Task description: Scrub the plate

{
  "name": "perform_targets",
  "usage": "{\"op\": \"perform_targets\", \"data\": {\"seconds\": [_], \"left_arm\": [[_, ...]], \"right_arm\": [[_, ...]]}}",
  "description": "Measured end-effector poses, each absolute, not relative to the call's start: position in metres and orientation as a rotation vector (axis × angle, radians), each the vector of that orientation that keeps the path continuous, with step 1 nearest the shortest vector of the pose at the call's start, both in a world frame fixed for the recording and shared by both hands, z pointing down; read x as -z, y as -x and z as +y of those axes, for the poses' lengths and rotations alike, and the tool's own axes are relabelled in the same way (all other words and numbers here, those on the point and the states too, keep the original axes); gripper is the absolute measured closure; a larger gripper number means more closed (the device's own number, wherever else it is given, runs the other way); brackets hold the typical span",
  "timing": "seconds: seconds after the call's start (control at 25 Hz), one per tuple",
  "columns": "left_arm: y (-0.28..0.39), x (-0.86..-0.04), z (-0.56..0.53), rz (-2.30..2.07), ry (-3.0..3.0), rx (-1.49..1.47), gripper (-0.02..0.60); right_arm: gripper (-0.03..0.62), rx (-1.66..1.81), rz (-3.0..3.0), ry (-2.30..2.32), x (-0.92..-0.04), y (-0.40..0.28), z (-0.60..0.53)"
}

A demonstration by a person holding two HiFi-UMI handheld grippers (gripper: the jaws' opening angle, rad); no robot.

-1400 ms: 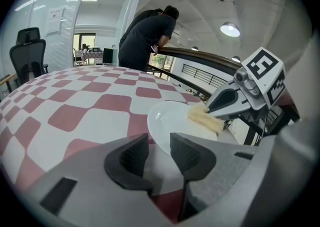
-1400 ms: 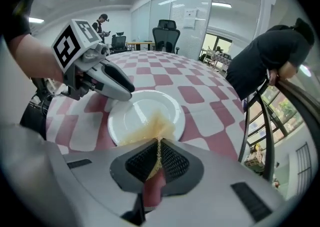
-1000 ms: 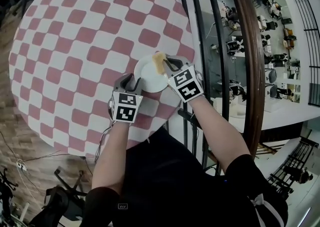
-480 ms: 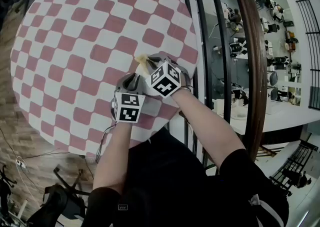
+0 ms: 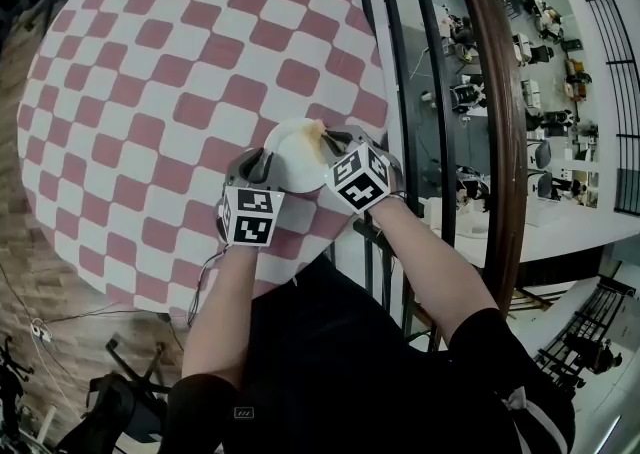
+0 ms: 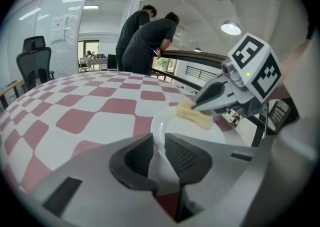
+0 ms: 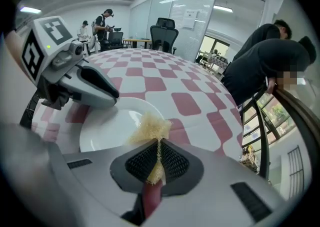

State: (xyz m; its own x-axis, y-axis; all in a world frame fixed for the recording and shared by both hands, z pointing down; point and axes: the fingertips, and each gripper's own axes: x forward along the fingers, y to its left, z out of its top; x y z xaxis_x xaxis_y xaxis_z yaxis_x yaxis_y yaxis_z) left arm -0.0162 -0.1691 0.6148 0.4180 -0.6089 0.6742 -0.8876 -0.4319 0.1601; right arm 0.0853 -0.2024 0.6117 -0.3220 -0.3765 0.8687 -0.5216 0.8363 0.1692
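Left gripper [image 6: 159,153] is closed on the near rim of the white plate [image 6: 172,130], the rim being pinched between the two pads. Opposite it, the right gripper [image 7: 157,158] is clamped on a yellow sponge [image 7: 150,127], which is pressed against the plate's inner face near its far rim. The plate is located at the near right edge of the round red-and-white checked table [image 5: 150,92]. Beyond the table, two people in dark clothes [image 6: 150,41] are seen leaning at a railing [image 6: 192,57].
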Motion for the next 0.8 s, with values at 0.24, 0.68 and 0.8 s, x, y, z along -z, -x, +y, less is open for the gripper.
{"op": "perform_targets", "data": {"seconds": [0.24, 0.68, 0.8], "left_arm": [[0.015, -0.615, -0.170, -1.276, -2.182, -0.739, 0.509], [0.014, -0.616, -0.171, -1.300, -2.201, -0.756, 0.509], [0.015, -0.616, -0.172, -1.296, -2.201, -0.751, 0.509]], "right_arm": [[0.565, -0.249, -1.963, -0.617, -0.614, -0.088, -0.155], [0.565, -0.304, -1.996, -0.536, -0.614, -0.089, -0.126], [0.565, -0.266, -1.964, -0.600, -0.614, -0.102, -0.149]]}}
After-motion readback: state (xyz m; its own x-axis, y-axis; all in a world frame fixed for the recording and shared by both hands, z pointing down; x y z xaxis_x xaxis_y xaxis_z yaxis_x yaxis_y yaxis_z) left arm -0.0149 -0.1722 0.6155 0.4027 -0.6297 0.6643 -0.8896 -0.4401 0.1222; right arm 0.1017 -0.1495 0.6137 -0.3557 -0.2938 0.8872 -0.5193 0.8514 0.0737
